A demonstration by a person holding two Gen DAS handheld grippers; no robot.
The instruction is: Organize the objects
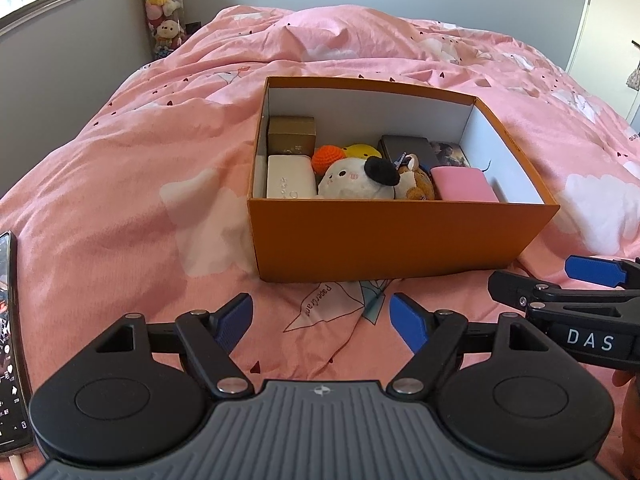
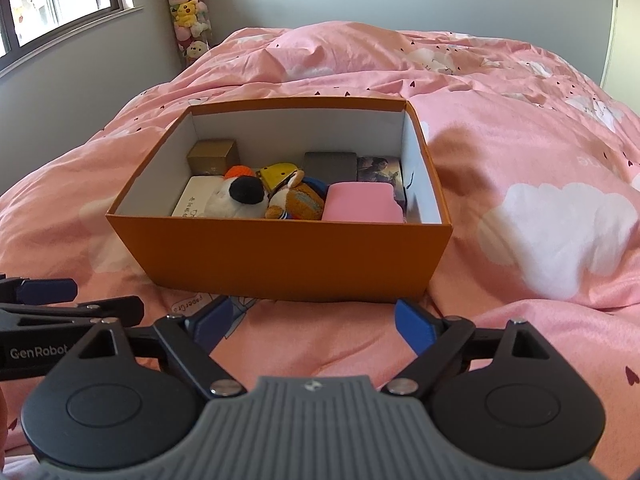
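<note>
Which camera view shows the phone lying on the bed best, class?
The left wrist view: the phone lies along its left edge on the pink duvet, screen lit. The right wrist view does not show it at all.

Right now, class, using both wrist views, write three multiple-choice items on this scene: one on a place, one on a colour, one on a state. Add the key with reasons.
1. Where does the pink pouch lie in the orange box?
A. near-right corner
B. far-left corner
C. outside, on the duvet

2. What colour are the box's inner walls?
A. orange
B. white
C. black

3. How do the left gripper and right gripper stand?
A. both open, empty
B. both shut on toys
C. one holds the box

Key: 1 A, it sits against the near wall by the right side. 2 B, the inside shows white. 3 A, only the pink duvet shows between the blue pads.
</note>
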